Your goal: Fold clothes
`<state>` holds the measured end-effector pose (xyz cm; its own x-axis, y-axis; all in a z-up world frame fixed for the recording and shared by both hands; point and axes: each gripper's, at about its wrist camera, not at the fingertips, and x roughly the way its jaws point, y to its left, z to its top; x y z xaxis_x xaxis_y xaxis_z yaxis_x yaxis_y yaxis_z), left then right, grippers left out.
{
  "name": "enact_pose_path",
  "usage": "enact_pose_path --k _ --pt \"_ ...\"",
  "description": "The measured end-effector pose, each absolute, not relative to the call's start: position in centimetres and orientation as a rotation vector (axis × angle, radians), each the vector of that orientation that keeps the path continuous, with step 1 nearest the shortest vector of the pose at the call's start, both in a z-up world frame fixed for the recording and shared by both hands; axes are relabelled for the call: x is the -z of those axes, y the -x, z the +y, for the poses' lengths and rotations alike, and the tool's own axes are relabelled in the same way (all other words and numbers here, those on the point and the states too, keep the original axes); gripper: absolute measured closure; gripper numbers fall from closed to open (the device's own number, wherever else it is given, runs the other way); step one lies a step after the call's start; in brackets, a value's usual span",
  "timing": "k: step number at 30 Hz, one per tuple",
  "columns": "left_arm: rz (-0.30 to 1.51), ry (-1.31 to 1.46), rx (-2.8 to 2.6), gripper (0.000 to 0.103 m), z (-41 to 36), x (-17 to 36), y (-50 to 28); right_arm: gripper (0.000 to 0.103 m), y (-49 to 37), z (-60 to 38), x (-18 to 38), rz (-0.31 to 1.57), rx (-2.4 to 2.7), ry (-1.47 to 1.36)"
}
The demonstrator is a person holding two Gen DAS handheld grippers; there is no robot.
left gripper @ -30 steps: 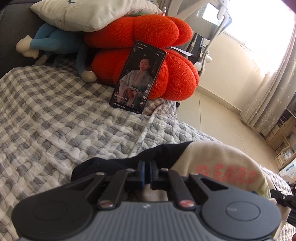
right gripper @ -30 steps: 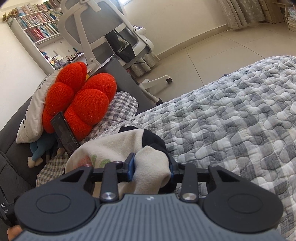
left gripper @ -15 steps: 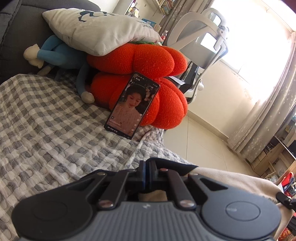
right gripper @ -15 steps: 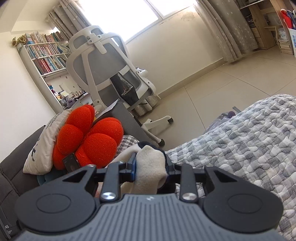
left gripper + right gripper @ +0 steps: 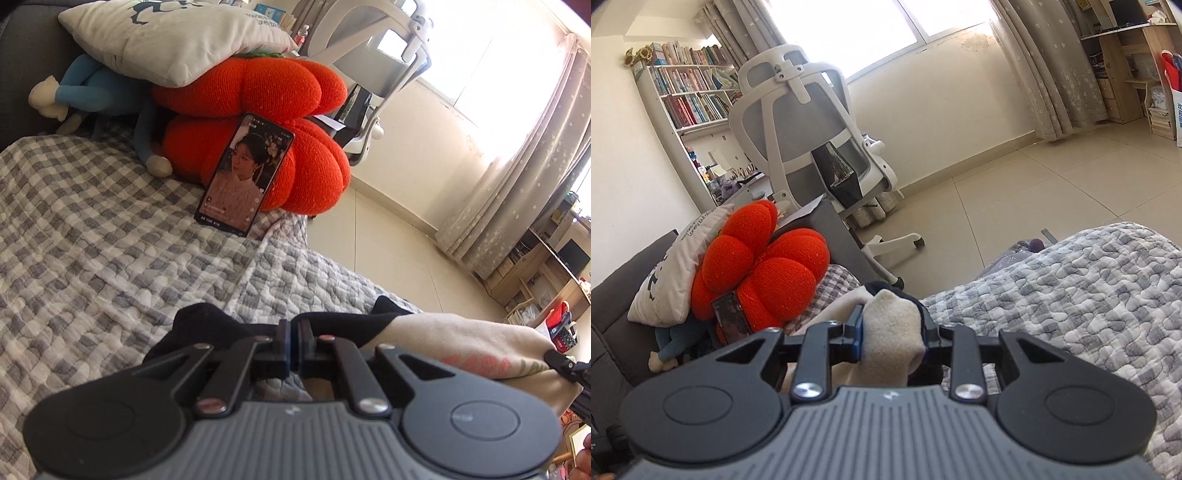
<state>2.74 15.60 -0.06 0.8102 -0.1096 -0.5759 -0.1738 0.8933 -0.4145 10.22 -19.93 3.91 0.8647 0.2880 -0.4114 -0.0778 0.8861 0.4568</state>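
A cream garment [image 5: 461,343] with black trim [image 5: 207,325] and pink lettering hangs stretched between my two grippers above the checked quilt [image 5: 92,240]. My left gripper [image 5: 293,345] is shut on the black edge, its fingers pressed together over thin fabric. In the right wrist view, my right gripper [image 5: 893,326] is shut on a thick bunch of the cream garment [image 5: 890,350], which fills the gap between its fingers. A black part of the right gripper shows at the right edge of the left wrist view. The garment's lower part is hidden behind both gripper bodies.
A phone [image 5: 245,175] with a lit screen leans on a red pumpkin cushion [image 5: 280,96], under a white pillow [image 5: 166,37] and beside a blue plush toy [image 5: 92,92]. An office chair [image 5: 809,122] and bookshelf [image 5: 690,92] stand beyond the sofa. Tiled floor [image 5: 1034,184] lies to the right.
Both grippers have risen with the garment, and both views now look higher into the room. The garment has lifted further off the quilt. Both grips hold.
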Motion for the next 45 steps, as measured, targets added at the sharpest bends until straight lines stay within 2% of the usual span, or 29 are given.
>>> enact_pose_path --k 11,20,29,30,32,33,34,36,39,42,45 --pt "0.768 0.303 -0.015 0.1 14.1 0.8 0.1 0.072 -7.3 -18.3 -4.1 0.69 -0.235 -0.179" --pt "0.868 0.174 0.055 0.1 13.1 2.5 2.3 0.072 -7.4 -17.5 -1.2 0.899 -0.278 -0.035" --pt "0.904 0.119 0.094 0.097 12.3 2.6 2.2 0.063 -7.3 -17.2 0.3 0.982 -0.321 0.016" --pt "0.902 0.118 0.102 0.093 12.3 2.3 2.3 0.06 -7.3 -17.3 0.1 0.977 -0.324 0.007" --pt "0.894 0.124 0.121 0.078 12.4 1.8 2.6 0.055 -7.2 -17.8 -0.3 0.966 -0.332 -0.016" --pt "0.885 0.13 0.133 0.065 12.4 1.5 2.8 0.05 -7.2 -18.1 -0.5 0.959 -0.337 -0.028" --pt "0.876 0.135 0.145 0.059 12.5 1.1 2.9 0.048 -7.1 -18.4 -0.8 0.95 -0.342 -0.039" --pt "0.855 0.143 0.173 0.058 12.5 0.3 3.3 0.041 -6.9 -18.9 -1.3 0.931 -0.354 -0.062" --pt "0.81 0.172 0.222 0.05 12.5 -1.1 3.5 0.035 -6.7 -19.5 -2.2 0.894 -0.376 -0.104" --pt "0.771 0.178 0.248 0.042 12.1 -2.1 3.0 0.033 -6.8 -20.1 -2.8 0.853 -0.4 -0.171" --pt "0.758 0.177 0.258 0.041 11.3 -2.4 1.6 0.033 -7.3 -20.6 -2.9 0.829 -0.407 -0.241"
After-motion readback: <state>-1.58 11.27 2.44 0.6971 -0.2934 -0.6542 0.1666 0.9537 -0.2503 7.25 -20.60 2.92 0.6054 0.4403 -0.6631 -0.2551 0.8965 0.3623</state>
